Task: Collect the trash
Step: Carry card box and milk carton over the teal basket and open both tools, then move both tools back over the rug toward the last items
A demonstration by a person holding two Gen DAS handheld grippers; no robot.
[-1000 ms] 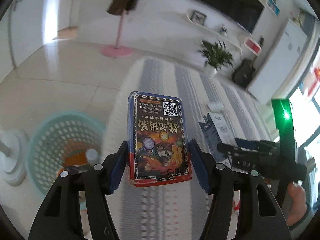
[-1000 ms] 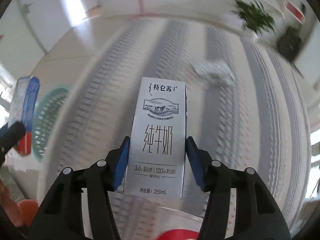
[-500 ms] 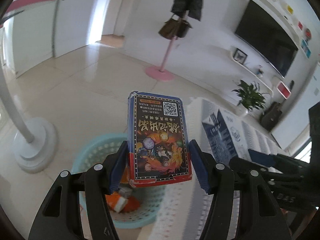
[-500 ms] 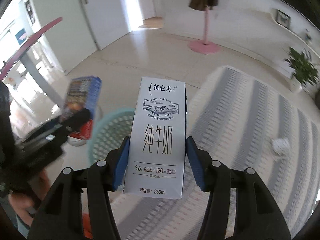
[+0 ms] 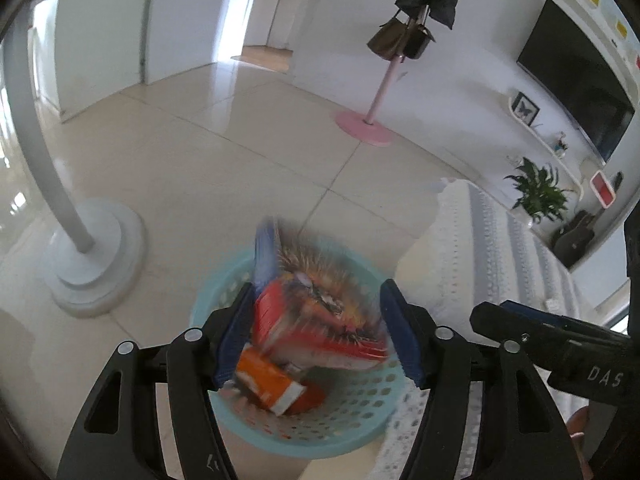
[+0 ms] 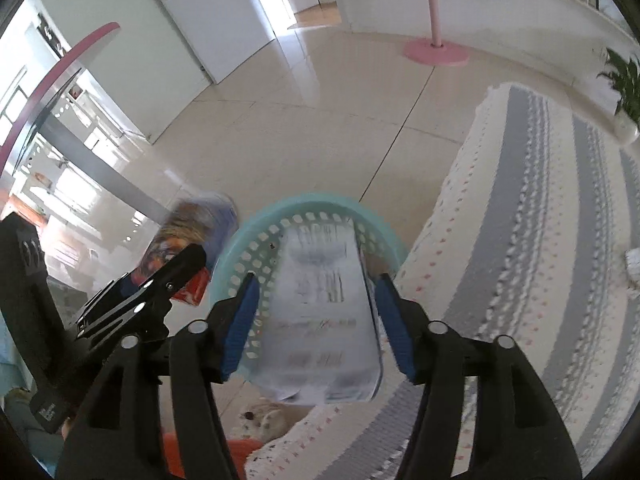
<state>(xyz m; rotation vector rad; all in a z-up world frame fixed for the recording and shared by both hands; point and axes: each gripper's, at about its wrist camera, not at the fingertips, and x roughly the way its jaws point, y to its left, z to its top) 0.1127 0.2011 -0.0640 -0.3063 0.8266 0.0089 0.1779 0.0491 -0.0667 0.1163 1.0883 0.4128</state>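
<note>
While both jaws stand spread, the left hand-held gripper [image 5: 316,334] hangs over the teal basket [image 5: 304,436], which sits on the tiled floor [image 5: 224,184] against the edge of the striped rug [image 5: 500,264]; the colourful box [image 5: 316,312], blurred and tilted, is between the blue pads [image 5: 234,340] but not pressed by them, and I cannot tell if it touches one of them; below it an orange packet [image 5: 272,386] lies inside the basket. The right hand-held gripper [image 6: 316,320] is also spread wide above the same basket [image 6: 256,252]; the white milk carton [image 6: 320,320], blurred too, is loose between its pads with a gap on each side, its far end over the basket opening. From the right wrist view the colourful box [image 6: 180,240] shows at the tip of the left hand-held gripper [image 6: 168,272], just beside the basket rim. A pink coat stand [image 5: 378,92] is well apart on the floor.
</note>
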